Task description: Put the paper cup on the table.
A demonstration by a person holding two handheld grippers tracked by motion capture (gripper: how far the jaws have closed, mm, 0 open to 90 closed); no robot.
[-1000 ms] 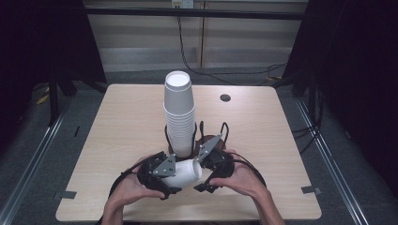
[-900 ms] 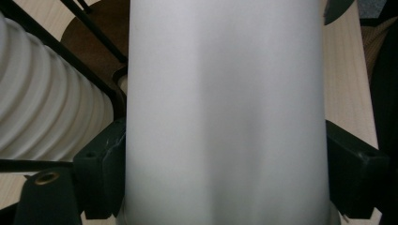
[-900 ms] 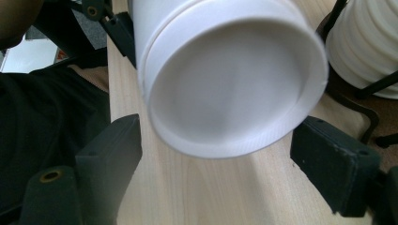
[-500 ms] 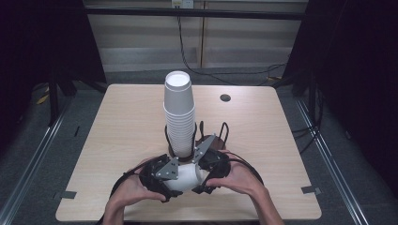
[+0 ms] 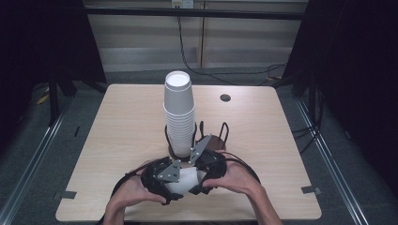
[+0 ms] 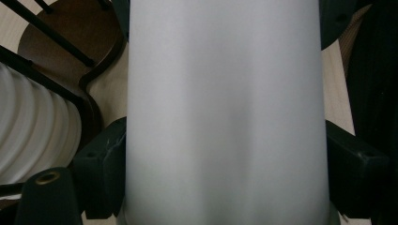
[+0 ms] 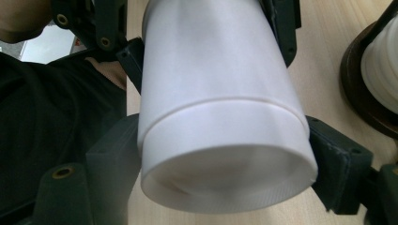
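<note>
A white foam cup (image 5: pixel 187 178) lies on its side just above the table's near edge, between both hands. My left gripper (image 5: pixel 174 183) comes in from the left and is shut on the cup; in the left gripper view its black pads (image 6: pixel 101 173) press the cup's (image 6: pixel 225 112) two sides. My right gripper (image 5: pixel 199 180) comes in from the right. Its jaws have just been closing, with the cup's (image 7: pixel 220 93) wide end between them, and its pads (image 7: pixel 333 164) touch the rim band on both sides.
A tall stack of white cups (image 5: pixel 178 112) stands in a black wire holder with a dark round wooden base (image 5: pixel 213 143), just behind the grippers. A small black disc (image 5: pixel 225 98) sits in the light wood table (image 5: pixel 117 122) at the far right. Cables trail by the hands.
The two grippers have drawn slightly closer together around the cup, which now shows less between them. The hands stay at the same spot near the table's front edge.
</note>
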